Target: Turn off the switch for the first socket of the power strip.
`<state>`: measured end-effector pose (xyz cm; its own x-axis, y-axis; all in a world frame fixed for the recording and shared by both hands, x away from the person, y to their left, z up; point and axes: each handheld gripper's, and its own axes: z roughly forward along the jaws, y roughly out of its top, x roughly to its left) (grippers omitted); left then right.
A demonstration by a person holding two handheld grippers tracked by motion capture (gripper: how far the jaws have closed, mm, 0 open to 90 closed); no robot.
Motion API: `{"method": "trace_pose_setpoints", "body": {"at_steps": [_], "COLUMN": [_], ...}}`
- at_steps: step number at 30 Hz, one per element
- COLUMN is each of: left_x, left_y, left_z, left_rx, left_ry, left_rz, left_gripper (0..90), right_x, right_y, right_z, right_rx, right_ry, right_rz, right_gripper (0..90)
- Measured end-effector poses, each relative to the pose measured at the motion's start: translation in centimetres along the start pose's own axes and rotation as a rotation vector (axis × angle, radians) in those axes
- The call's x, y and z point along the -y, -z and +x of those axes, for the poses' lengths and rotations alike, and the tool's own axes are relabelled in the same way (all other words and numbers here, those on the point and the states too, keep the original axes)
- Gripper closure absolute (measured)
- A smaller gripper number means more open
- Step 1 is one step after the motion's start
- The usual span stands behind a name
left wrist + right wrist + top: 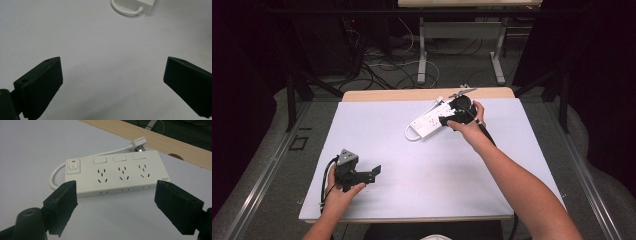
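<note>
A white power strip (427, 121) lies on the white mat, toward its back right. In the right gripper view the power strip (117, 173) shows a switch at its left end and three socket groups, with its cord looping round to a plug (138, 143) behind it. My right gripper (115, 195) hovers just in front of the strip, jaws wide apart and nothing between them; from above the right gripper (451, 118) sits at the strip's right end. My left gripper (371, 174) rests low at the mat's front left, open and empty. The left gripper (112, 75) faces bare mat.
The white mat (402, 165) covers most of a wooden table (377, 94). Beyond the table lie floor cables (382, 67) and the legs of another desk (422, 55). Dark curtains stand at both sides.
</note>
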<state>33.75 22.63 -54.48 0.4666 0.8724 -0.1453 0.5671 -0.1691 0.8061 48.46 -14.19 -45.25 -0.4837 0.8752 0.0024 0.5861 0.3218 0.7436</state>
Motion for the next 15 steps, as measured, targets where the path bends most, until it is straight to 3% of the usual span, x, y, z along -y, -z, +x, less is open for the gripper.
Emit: {"method": "trace_pose_setpoints", "body": {"at_steps": [15], "left_x": [0.0], "left_y": [0.0], "left_z": [0.0], "left_rx": [0.001], "left_ry": [0.001], "left_rz": [-0.001], "left_gripper": [2.2], "right_x": [-0.7], "right_y": [-1.0], "right_z": [-1.0], "right_rx": [0.02], "right_ry": [-0.043], "right_rz": [-0.012], "right_gripper": [19.6]}}
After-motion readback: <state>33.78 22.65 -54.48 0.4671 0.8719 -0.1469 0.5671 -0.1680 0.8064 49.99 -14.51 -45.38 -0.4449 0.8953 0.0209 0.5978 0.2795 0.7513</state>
